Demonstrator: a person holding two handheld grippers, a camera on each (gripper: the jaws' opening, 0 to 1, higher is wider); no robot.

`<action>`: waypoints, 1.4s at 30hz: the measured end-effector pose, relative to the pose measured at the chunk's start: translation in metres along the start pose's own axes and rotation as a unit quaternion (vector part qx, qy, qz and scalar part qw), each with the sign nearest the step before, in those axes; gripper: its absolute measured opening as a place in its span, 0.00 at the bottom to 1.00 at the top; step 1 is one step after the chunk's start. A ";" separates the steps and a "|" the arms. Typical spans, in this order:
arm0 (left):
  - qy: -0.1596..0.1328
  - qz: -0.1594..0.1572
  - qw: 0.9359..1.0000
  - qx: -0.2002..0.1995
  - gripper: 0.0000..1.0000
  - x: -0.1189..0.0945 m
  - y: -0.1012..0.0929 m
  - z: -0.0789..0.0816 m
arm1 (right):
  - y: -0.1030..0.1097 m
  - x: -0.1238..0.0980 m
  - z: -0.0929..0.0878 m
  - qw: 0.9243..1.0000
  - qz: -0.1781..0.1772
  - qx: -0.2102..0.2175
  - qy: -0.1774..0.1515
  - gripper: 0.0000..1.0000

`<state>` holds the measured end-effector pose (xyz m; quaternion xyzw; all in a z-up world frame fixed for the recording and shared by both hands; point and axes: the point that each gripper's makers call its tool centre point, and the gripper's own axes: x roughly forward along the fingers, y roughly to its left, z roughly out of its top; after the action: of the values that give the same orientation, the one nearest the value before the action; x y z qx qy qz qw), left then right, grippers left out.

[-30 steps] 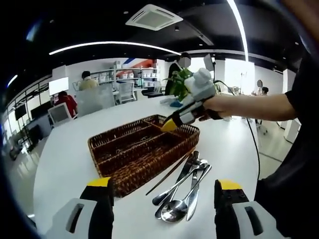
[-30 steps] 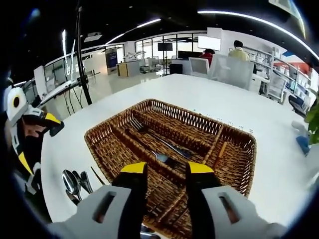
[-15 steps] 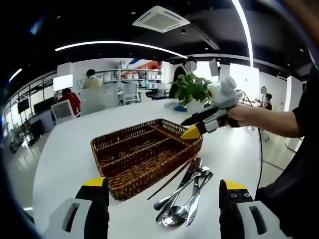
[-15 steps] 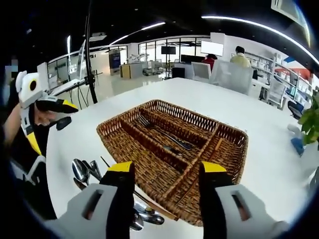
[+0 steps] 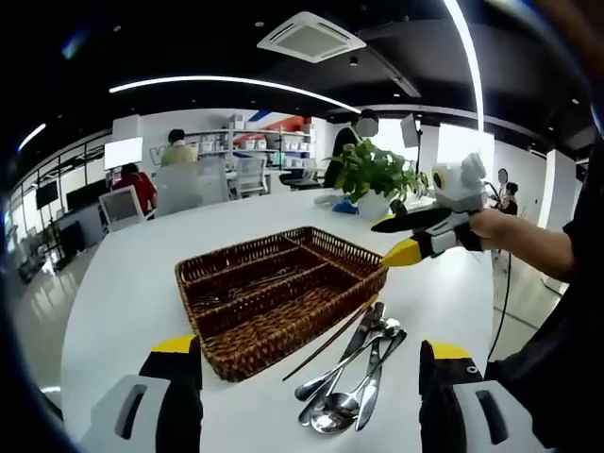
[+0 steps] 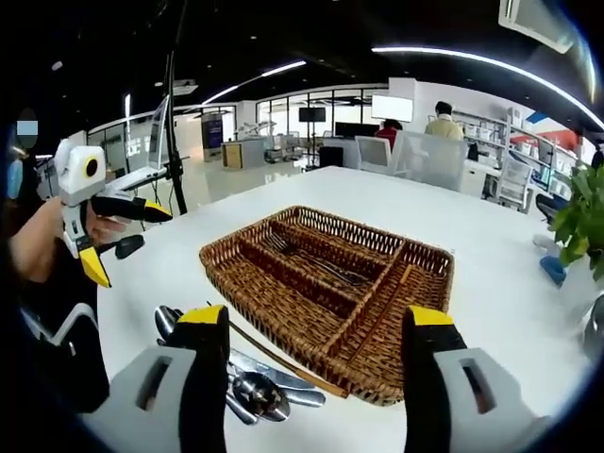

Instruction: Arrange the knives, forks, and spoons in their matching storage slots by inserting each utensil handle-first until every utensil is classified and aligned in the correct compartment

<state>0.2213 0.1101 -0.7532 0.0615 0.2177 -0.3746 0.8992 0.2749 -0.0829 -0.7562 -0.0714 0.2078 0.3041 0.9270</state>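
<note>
Apparently caught between picks: both grippers empty, jaws spread wide. Left gripper low over the table, aimed at the pile of loose spoons and knives beside the near wall of the basket. Right gripper held back from the basket, above its near corner, jaws wide apart, nothing between them; seen from the left gripper view as a yellow-tipped tool hanging clear of the basket's far end. Some cutlery already down in the compartments: a fork in a long slot, others too dark to sort out. One thin dark stick, perhaps a chopstick, leaning against the basket wall next to the pile. Pile touching the table just outside the wicker, pieces overlapping, bowls toward the left camera. Judged: sorting partly done, several pieces left. Next move likely a reach down into the pile, calling for one piece to be singled out, pinched clear of its neighbours, then turned handle-first toward the matching slot; overlap a probable snag.
</note>
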 end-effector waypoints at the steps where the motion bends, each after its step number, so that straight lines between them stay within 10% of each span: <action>1: 0.000 0.000 1.000 -0.001 1.00 0.000 -0.001 0.000 | 0.000 -0.002 -0.003 1.000 0.000 0.004 0.001 0.79; 22: 0.002 -0.008 1.000 0.007 1.00 -0.008 -0.019 -0.006 | 0.005 -0.044 -0.026 0.999 -0.022 -0.006 0.023 0.99; 42: 0.004 -0.001 1.000 0.018 1.00 -0.012 -0.012 -0.014 | 0.009 -0.052 -0.028 1.000 -0.022 0.009 0.020 0.99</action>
<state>0.2005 0.1130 -0.7596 0.0785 0.2146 -0.3793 0.8966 0.2225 -0.1108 -0.7599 -0.0738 0.2273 0.2806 0.9296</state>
